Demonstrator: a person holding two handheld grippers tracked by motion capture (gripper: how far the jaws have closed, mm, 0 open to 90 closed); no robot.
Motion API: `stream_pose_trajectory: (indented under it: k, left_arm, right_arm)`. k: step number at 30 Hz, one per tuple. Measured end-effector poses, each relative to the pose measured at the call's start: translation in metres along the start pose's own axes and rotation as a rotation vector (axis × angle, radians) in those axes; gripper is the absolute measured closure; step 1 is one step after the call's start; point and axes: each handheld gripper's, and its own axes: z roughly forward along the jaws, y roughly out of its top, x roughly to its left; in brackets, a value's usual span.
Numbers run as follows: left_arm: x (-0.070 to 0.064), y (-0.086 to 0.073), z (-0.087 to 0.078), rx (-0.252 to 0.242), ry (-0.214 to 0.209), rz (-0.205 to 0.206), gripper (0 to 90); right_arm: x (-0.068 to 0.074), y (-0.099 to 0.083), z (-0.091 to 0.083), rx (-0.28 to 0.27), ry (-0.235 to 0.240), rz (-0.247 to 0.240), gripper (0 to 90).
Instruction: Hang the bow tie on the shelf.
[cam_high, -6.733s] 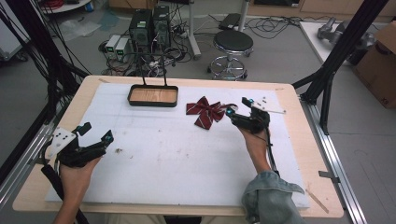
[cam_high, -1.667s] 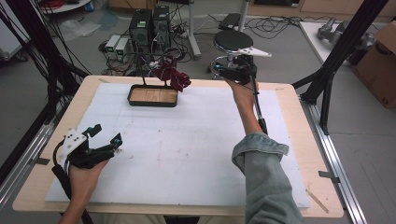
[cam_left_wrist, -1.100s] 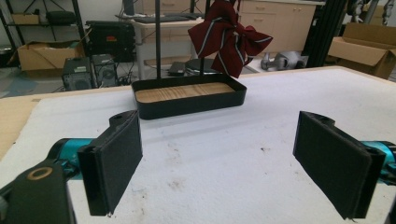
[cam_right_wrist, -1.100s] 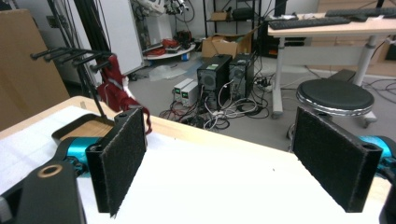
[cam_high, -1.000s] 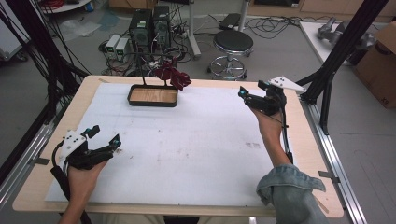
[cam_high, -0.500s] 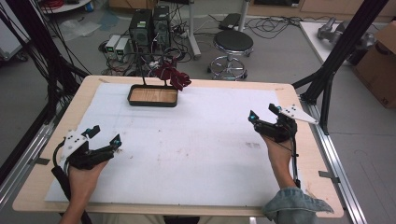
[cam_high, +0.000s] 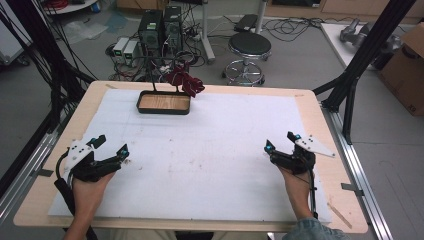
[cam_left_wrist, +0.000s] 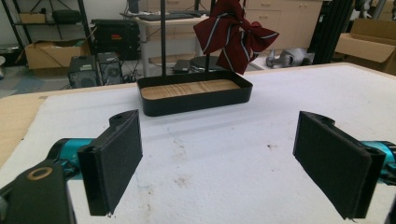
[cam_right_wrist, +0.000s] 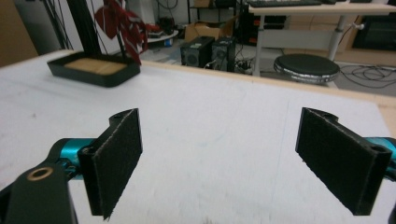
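The left hand-held gripper (cam_high: 111, 148) and the right hand-held gripper (cam_high: 281, 142) rest low over the white surface (cam_high: 215, 150), jaws spread wide, holding nothing. At the far edge stands a black tray (cam_high: 164, 102) with a bare wooden floor; a maroon striped bow (cam_high: 184, 82) hangs on the stand above it.

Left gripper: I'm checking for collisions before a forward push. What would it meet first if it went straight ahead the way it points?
Probably the black tray: it sits ahead between the open left gripper's fingers, with bare white mat before it. Depth is uncertain; the striped bow hangs above the tray.
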Motion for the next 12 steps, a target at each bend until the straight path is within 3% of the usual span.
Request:
stream_pose_trajectory:
  k: [6,12]
  left_arm:
    - [-0.001,0.0,0.001,0.003,0.005,0.004,15.9]
    - [0.0,-0.001,0.003,0.015,0.007,0.007,16.0]
  right_arm:
    - [-0.001,-0.021,-0.004,0.009,-0.008,0.022,12.4]
    - [-0.003,-0.027,-0.008,0.001,-0.017,0.029,12.0]
